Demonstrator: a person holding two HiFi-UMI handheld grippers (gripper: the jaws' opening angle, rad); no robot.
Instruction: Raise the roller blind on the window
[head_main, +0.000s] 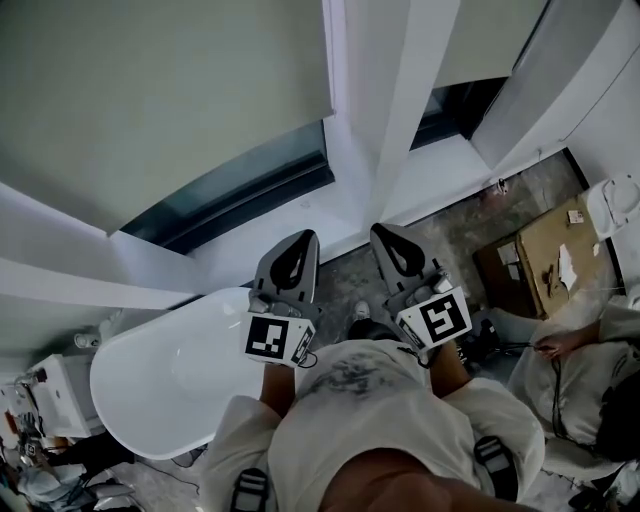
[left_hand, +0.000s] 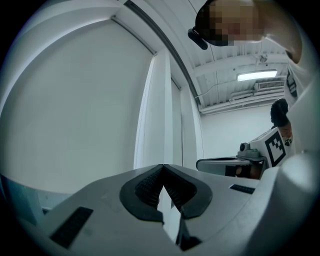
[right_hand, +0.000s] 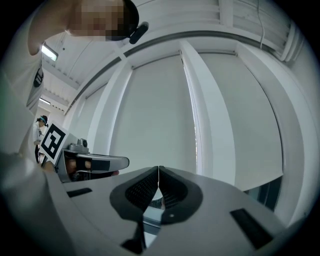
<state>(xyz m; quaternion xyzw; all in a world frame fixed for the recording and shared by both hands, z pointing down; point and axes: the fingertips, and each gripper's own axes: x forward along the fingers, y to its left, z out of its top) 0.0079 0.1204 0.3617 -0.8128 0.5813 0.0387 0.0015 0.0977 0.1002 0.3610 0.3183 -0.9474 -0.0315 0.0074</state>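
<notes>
The pale roller blind (head_main: 150, 90) hangs down over the left window and stops just above a dark strip of bare glass (head_main: 240, 190). It fills the left gripper view (left_hand: 75, 110) and the right gripper view (right_hand: 155, 115). A thin bead chain (right_hand: 194, 140) runs down beside the white pillar (head_main: 400, 100). My left gripper (head_main: 306, 238) (left_hand: 163, 167) is shut on nothing, held in front of my chest and pointing at the window. My right gripper (head_main: 382, 231) (right_hand: 158, 170) is beside it, also shut and empty. Neither touches the blind or the chain.
A white bathtub (head_main: 140, 385) stands below my left side, under the window sill (head_main: 250, 250). A second blind (right_hand: 250, 125) covers the right window. A cardboard box (head_main: 545, 255) and a seated person (head_main: 585, 370) are on the floor at right.
</notes>
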